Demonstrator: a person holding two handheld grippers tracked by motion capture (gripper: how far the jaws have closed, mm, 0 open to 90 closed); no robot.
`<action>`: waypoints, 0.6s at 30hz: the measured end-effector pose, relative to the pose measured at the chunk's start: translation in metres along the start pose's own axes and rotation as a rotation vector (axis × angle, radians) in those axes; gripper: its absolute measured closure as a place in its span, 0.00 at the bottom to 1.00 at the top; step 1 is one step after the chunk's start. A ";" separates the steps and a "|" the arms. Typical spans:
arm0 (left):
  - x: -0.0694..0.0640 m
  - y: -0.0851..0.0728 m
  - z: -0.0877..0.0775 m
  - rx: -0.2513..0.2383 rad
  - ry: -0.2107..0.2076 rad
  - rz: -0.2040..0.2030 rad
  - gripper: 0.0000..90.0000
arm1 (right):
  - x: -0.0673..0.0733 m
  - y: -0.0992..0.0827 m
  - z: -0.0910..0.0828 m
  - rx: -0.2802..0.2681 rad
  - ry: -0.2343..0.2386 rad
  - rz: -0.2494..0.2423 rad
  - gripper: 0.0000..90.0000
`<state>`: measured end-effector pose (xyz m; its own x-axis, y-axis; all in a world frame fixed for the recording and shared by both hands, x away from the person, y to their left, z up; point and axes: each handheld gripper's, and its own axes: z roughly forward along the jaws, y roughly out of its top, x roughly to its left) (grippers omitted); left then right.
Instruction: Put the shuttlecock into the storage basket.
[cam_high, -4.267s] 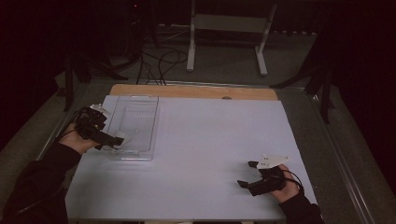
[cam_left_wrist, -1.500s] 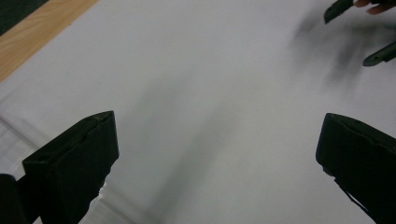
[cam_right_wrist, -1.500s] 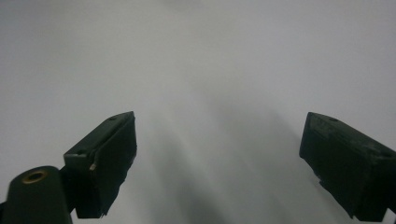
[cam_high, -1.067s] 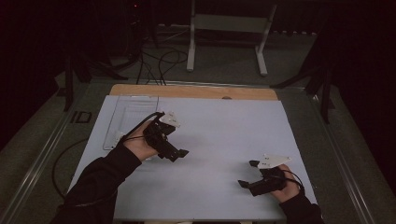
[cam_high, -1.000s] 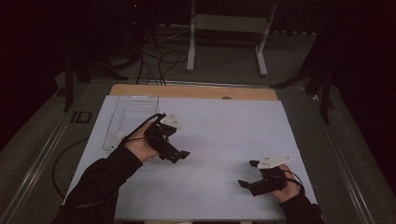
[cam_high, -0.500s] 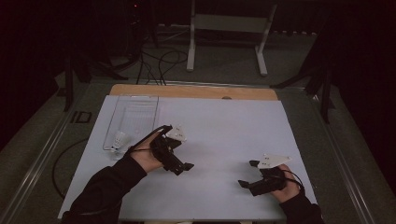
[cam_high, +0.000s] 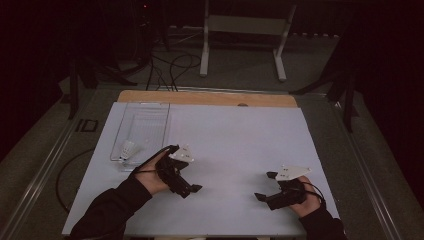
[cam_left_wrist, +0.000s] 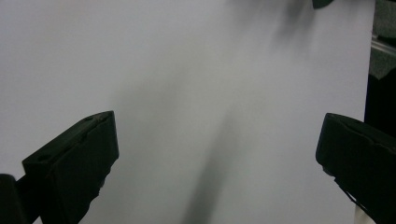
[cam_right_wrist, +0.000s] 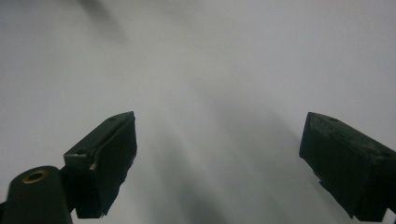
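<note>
My left gripper (cam_high: 186, 184) is coming back toward me over the white sheet (cam_high: 235, 150). Its jaws are spread wide and nothing is between them; in the left gripper view I am seeing only bare sheet in the gap. The hand (cam_high: 152, 176) holding it is resting low, near the front edge.

Just behind that gripper and a bit to its left, the clear tray (cam_high: 145, 131) is lying on the sheet. A small white thing (cam_high: 126, 150) is sitting in the tray's near end. I cannot tell what it is; it is too small and dim.

My right gripper (cam_high: 266, 186) is waiting well off to the right of the left one. Its jaws are spread too, and empty, over bare sheet.

What has just changed: a moment ago my left gripper was closer to the tray, and now it is farther from it and nearer to me. So I am thinking the drop into the tray is done and the left side is pulling away to rest.

Against the oldest picture: there my left gripper was at the tray's left side, and I am not making out the white thing in it. The tray itself has not moved. My right gripper is sitting in the same spot the whole time.
</note>
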<state>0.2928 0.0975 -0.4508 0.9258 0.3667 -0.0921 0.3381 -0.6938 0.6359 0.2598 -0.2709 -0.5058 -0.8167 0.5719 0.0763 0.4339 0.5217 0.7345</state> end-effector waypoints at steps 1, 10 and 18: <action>-0.002 -0.002 0.000 0.005 0.003 0.005 0.00 | 0.000 0.000 0.000 0.001 0.002 0.001 0.12; -0.015 -0.022 0.002 0.012 0.002 0.025 0.00 | 0.000 0.000 0.000 0.001 0.005 -0.001 0.12; -0.020 -0.041 -0.002 -0.014 0.006 0.006 0.00 | 0.001 0.000 0.000 0.002 0.008 -0.001 0.12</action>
<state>0.2600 0.1195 -0.4732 0.9269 0.3661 -0.0832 0.3296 -0.6872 0.6474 0.2592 -0.2709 -0.5059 -0.8200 0.5666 0.0806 0.4340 0.5238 0.7330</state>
